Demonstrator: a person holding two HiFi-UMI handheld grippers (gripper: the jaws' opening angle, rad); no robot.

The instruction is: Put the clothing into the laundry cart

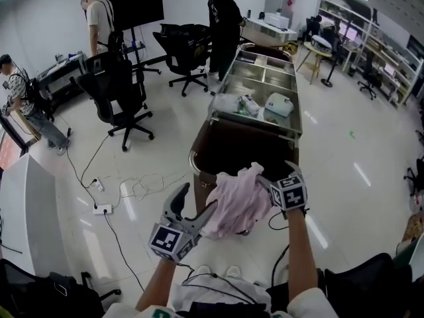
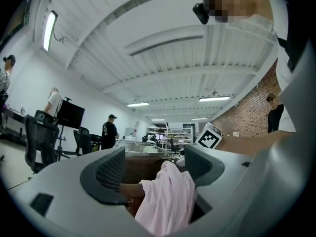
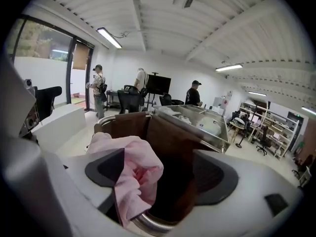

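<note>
A pale pink garment [image 1: 235,201] hangs over the near rim of the brown laundry cart [image 1: 193,159], part inside and part outside. My left gripper [image 1: 197,199] sits at the garment's left edge with its jaws wide apart. In the left gripper view the cloth [image 2: 168,201] lies between the jaws against the right one, and the gripper [image 2: 157,169] is open. My right gripper [image 1: 278,175] is at the garment's right, over the cart's rim. In the right gripper view the cloth [image 3: 131,172] drapes over the left pad while the gripper [image 3: 160,172] stands open above the cart's dark inside [image 3: 173,181].
A steel trolley with compartments [image 1: 262,78] stands right behind the cart and holds bagged items. Black office chairs [image 1: 119,91] are to the left. Cables and a power strip [image 1: 103,209] lie on the floor at left. People stand at the back and far left.
</note>
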